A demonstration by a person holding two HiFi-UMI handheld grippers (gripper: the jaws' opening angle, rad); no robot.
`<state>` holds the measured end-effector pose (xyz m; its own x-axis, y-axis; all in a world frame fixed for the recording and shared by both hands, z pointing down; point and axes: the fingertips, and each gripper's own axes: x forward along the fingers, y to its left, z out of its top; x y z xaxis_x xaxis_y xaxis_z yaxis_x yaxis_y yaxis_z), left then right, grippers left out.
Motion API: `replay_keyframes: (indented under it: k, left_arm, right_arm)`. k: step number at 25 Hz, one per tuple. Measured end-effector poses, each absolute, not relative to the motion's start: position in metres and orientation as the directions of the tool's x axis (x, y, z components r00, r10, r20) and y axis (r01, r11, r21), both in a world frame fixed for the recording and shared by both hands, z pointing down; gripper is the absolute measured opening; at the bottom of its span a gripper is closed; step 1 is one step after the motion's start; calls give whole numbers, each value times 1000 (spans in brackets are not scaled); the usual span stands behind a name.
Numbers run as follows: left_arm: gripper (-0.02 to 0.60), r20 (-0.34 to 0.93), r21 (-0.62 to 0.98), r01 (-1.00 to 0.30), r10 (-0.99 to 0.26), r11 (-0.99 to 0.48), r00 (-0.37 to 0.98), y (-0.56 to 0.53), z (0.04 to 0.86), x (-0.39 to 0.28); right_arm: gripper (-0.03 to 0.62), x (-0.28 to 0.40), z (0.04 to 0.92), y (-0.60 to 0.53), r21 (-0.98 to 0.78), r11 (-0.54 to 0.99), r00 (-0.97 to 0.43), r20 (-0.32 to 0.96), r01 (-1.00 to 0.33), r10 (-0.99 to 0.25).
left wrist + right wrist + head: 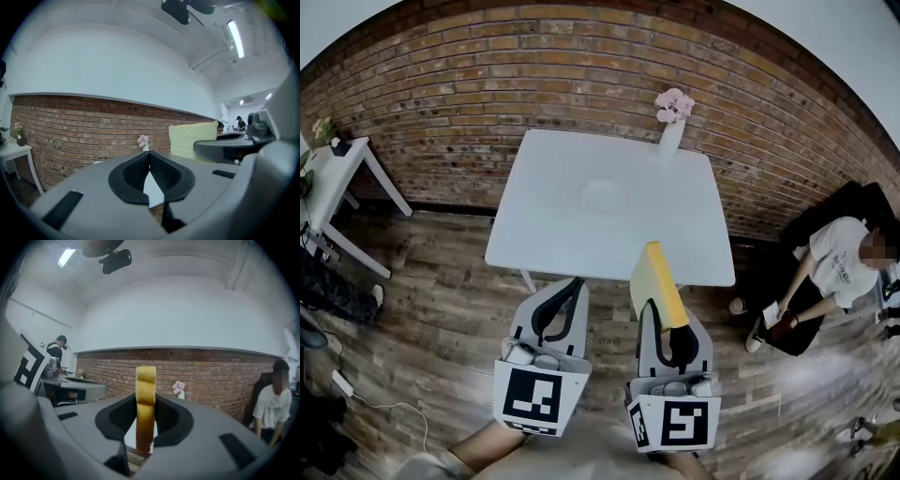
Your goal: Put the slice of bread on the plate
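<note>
Right gripper [146,420] pinching upright bread [146,380]; left gripper [149,159] fingers pressed together, empty; plate [604,197] ahead of both.

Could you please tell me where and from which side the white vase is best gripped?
Probably round the narrow body of the vase, below the flowers, coming in level from the near side: it stands upright at the far right corner of the table.
</note>
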<state>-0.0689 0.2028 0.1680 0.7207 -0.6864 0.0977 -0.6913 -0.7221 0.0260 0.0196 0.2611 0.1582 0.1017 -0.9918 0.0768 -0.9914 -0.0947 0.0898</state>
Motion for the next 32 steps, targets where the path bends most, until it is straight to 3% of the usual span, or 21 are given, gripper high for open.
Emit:
replay_keyframes:
  k: [17,32]
  left_arm:
    - [9,140,41,-635,-625,-772,768,60,182,-26]
    - [9,145,62,-635,-622,-770,769,14,201,-10]
  right_arm:
    - [94,54,179,123,83,-137,149,154,-987,-977]
    - [94,71,201,80,64,-144,154,197,-988,-968]
